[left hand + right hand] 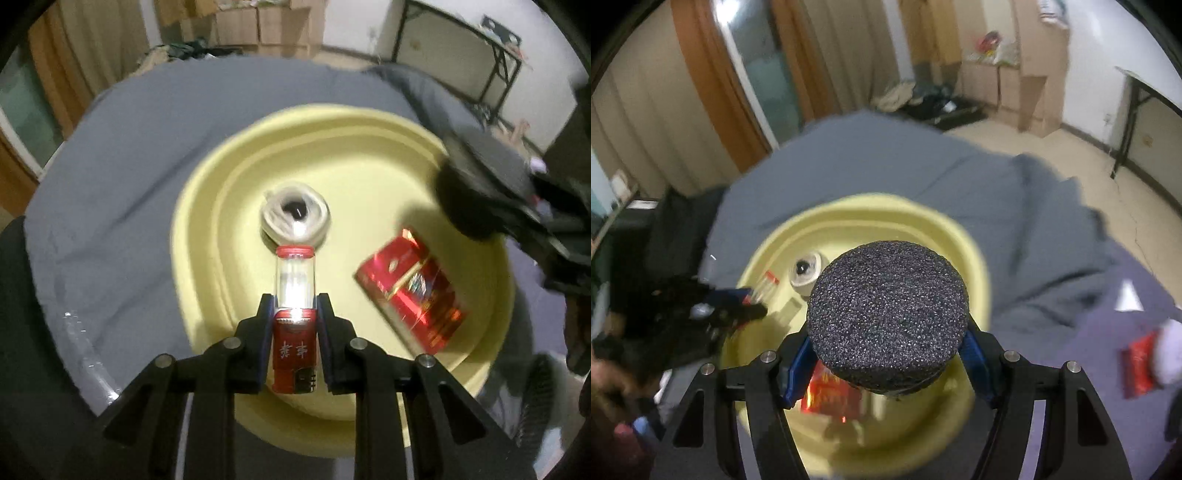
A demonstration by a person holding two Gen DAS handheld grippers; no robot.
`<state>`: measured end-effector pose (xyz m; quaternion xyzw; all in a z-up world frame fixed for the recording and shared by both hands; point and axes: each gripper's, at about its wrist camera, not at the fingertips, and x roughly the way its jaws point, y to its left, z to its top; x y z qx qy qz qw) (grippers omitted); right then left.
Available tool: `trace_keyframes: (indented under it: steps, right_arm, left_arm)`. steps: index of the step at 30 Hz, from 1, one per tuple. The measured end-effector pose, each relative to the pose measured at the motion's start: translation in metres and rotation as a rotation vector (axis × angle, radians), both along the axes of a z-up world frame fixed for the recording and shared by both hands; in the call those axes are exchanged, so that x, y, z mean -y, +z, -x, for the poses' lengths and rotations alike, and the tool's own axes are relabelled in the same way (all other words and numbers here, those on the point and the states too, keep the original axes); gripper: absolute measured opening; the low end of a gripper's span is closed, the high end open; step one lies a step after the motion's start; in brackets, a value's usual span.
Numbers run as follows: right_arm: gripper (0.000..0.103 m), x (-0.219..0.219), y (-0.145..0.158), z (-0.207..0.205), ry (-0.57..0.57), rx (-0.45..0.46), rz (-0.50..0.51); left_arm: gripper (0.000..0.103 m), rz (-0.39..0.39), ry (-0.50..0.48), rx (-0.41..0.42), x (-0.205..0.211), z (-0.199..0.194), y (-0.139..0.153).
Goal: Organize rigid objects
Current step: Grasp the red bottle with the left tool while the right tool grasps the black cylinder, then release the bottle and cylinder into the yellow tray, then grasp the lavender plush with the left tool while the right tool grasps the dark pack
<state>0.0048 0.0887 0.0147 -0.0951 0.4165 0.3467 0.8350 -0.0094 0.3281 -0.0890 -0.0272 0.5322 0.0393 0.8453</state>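
Tongs on the left (pixel 294 308) are clamped on a small bottle (pixel 294 317) with a red label, a clear upper body and a red cap, its blue-lined fingers (pixel 266 325) pressing both sides of the label. The bottle points forward above the yellow basin (pixel 207 206), its cap just short of a white roll of tape (pixel 294 216) that lies on the basin's floor near the middle. To the right of the bottle, a shiny red box (pixel 410 291) rests tilted on the basin floor. The basin sits on a grey-blue cloth (pixel 140 155) covering the tabletop.

The right tongs (pixel 888 350) grip a round, dark, speckled foam disc (pixel 888 314), flat face toward the camera, with a blue pad (pixel 798 369) against each edge. In the right wrist view the disc hangs over the near part of the basin (pixel 975 258), with the red box (pixel 831 398) partly showing beneath it and the tape roll (pixel 805 271) farther in. The left tongs (pixel 738 310) and their bottle (pixel 764 286) appear blurred at the basin's left rim. In the left wrist view the disc (pixel 484 188) is over the basin's right rim, blurred.

Another red packet (pixel 1141 367) lies on the cloth well to the right of the basin, beside a white blurred shape
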Motion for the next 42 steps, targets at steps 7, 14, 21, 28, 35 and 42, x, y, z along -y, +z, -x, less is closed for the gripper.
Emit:
trace_keyframes:
  steps: [7, 14, 21, 28, 35, 42]
  right_arm:
    - [0.068, -0.053, -0.039, -0.038, 0.010, 0.022, 0.132]
    - [0.085, -0.065, -0.045, -0.044, 0.010, 0.006, 0.098]
    - [0.103, 0.013, 0.004, -0.019, -0.097, 0.021, -0.100]
    - [0.103, 0.212, 0.044, -0.010, -0.433, 0.093, -0.041]
    - [0.103, 0.358, 0.009, -0.007, -0.783, 0.024, 0.110]
    - [0.103, 0.376, -0.024, -0.030, -0.785, -0.025, 0.063]
  left_arm:
    - [0.024, -0.001, -0.056, -0.016, 0.020, -0.009, -0.027]
    - [0.055, 0.026, -0.021, 0.032, 0.009, 0.000, -0.024]
    - [0.103, 0.022, -0.052, 0.191, 0.022, 0.004, 0.038]
    - [0.103, 0.071, -0.220, 0.228, 0.127, -0.040, 0.079]
    - [0.103, 0.072, -0.303, 0.144, 0.249, -0.117, 0.065]
    - [0.103, -0.012, -0.362, 0.123, 0.316, -0.166, 0.040]
